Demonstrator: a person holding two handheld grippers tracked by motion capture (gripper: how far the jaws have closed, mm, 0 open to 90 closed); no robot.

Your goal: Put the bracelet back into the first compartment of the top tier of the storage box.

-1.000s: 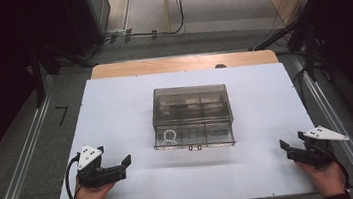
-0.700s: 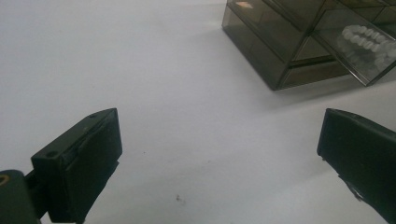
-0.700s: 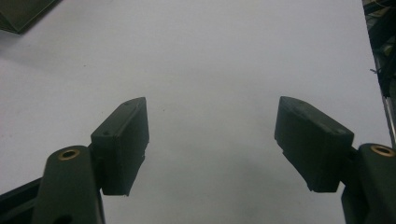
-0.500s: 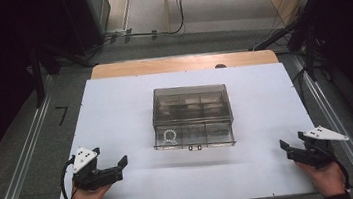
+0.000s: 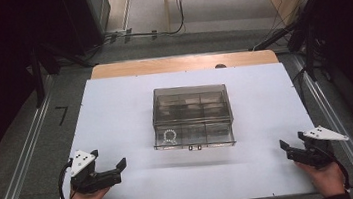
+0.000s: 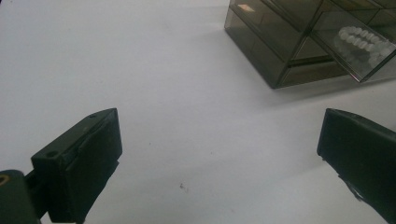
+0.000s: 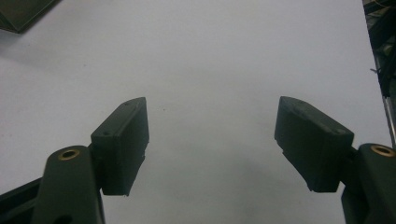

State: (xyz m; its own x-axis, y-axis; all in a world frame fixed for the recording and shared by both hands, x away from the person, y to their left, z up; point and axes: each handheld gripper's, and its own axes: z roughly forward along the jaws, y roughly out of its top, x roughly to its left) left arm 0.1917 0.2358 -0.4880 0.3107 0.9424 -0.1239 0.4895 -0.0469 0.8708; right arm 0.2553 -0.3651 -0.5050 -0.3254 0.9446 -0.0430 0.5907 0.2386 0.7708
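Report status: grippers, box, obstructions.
Left gripper open, right gripper open, both empty. Smoky clear box shut, mid-table, untouched; white ring inside. Nothing in the way.

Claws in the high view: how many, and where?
2. The left claw is at the near-left of the white table, open and empty. The right claw is at the near-right edge, also open. The smoked plastic box sits between them, untouched.

A box (image 5: 192, 117) sits mid-table (image 5: 115, 111); a ring of beads (image 5: 169, 136) lies in its front-left compartment.
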